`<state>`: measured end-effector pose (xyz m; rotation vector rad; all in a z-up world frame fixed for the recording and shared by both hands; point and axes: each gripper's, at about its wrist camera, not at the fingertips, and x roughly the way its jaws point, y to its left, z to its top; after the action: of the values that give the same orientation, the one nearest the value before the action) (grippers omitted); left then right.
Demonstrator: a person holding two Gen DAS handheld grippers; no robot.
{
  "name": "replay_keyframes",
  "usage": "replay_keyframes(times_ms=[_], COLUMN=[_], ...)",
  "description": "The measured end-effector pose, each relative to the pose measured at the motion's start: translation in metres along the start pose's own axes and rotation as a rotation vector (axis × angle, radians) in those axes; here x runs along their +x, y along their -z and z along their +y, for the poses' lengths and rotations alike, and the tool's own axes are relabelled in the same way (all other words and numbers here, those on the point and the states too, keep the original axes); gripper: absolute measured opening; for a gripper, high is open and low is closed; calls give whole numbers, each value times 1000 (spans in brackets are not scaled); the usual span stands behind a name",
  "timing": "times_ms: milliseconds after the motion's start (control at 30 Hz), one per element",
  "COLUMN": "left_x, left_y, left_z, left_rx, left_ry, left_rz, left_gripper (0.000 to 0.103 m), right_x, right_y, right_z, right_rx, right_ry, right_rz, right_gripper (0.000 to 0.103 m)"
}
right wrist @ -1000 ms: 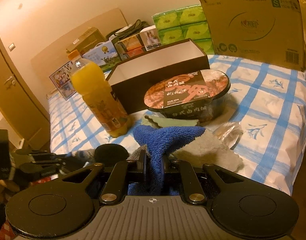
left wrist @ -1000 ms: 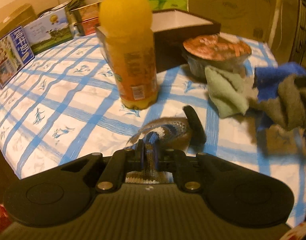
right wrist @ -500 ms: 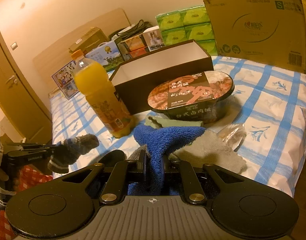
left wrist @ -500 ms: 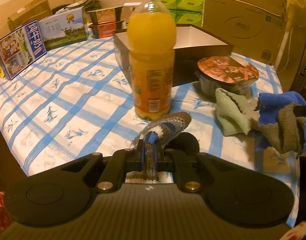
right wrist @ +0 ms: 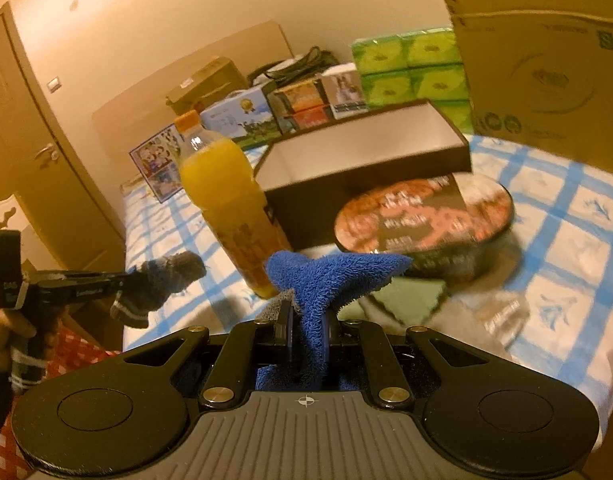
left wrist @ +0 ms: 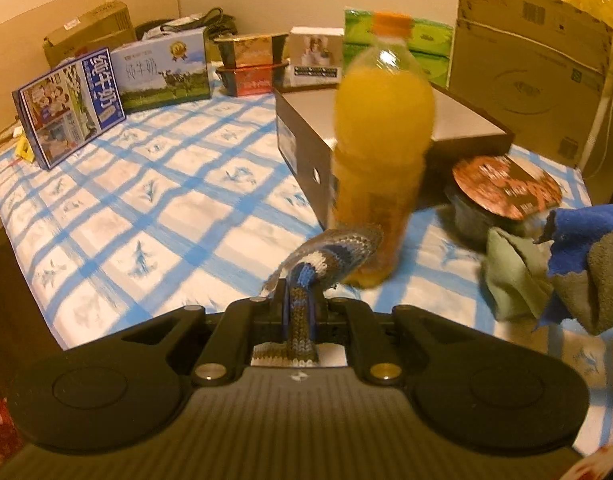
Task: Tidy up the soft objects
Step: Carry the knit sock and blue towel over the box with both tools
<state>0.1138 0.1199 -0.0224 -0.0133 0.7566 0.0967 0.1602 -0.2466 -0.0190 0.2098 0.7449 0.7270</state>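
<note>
my left fingers are pinched tight on the striped blue-and-grey knitted sock, which hangs clear of the blue-checked bed sheet just in front of the orange juice bottle, while my right fingers are clamped on the fluffy blue towel cloth with a grey cloth under it. i judge the open dark brown cardboard box the likely home, so i'd keep both grips firm, carry high enough to clear the bottle and the round foil-lidded noodle bowl, and let go only above the box.

Knitted sock now off the bedsheet.
</note>
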Motion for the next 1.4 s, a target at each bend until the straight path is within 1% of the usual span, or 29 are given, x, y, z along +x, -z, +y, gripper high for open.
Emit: replay_keyframes(times_ms=[133,400,600,733,833,967,1033,1133,1233,1267,1333,1400], left_x=[14,47,78,107,129,159,177,201,220,226,236,242], left_y=[-25,-90,-147,-182,-203,-222,-227,-232,-232,-232,-231,-230], left_z=[13,37,48,46,36,19,11,1,-7,-9,-10,-11], left_rx=[23,45,44,36,48,64,64,56,62,61,56,64], left_ry=[-1,11,62,113,160,237,272,303,306,309,288,272], left_rz=[-22,-100,-151,-156,-151,-126,-103,-68,-43,-34,-24,-20], left_gripper=[9,9,9,9,9,9,9,9,10,13,16,22], right_x=[13,48,88,126,158,197,209,223,231,233,237,239], right_y=[-21,-87,-143,-172,-187,-199,-201,-202,-202,-202,-203,-203], right_z=[4,18,15,5,-5,-19,-25,-34,-41,-43,-47,-50], right_rx=[-18,-114,-142,-148,-140,-114,-102,-85,-69,-64,-57,-52], right_ry=[-26,-44,-34,-14,7,31,42,59,73,75,77,79], right_rz=[-29,-141,-206,-203,-184,-155,-147,-137,-131,-128,-125,-123], right_gripper=[13,13,13,13,13,13,13,13,13,13,13,13])
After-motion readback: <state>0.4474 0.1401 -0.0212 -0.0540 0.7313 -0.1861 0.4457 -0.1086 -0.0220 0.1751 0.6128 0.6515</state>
